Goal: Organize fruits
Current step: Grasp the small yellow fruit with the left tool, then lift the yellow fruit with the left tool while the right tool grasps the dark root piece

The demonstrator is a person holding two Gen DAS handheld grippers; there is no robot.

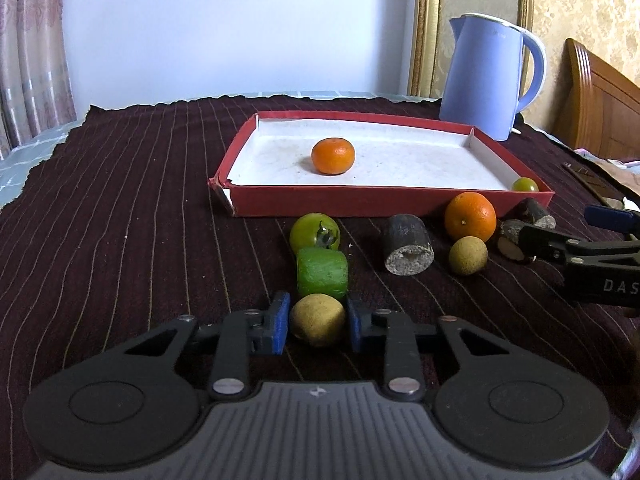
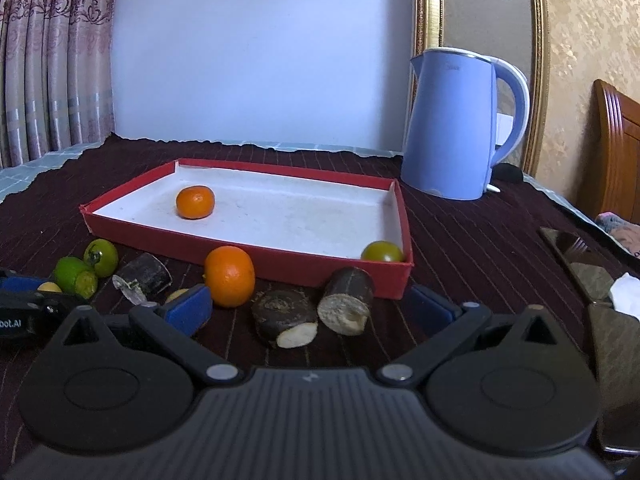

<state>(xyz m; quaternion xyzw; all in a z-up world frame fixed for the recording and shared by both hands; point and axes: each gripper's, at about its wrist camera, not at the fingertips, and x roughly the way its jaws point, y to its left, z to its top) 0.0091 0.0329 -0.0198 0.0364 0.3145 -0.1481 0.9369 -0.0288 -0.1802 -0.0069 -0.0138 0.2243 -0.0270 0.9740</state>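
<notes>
My left gripper (image 1: 318,314) is shut on a small tan round fruit (image 1: 317,326) lying on the dark cloth, a blue pad pressed to each side. Just beyond lie a green cylinder piece (image 1: 322,272) and a green tomato (image 1: 315,234). The red tray (image 1: 384,200) holds an orange (image 1: 333,156) and a green tomato (image 1: 525,185). My right gripper (image 2: 312,308) stands open, wide around two dark cane pieces (image 2: 284,318) (image 2: 348,300). A second orange (image 2: 230,276) sits by its left pad, before the tray (image 2: 248,254).
A blue kettle (image 1: 484,76) (image 2: 452,124) stands behind the tray's right corner. Another dark cane piece (image 1: 408,246) and a second tan fruit (image 1: 468,256) lie in front of the tray. Dark glossy flat items (image 2: 576,256) lie at the right edge.
</notes>
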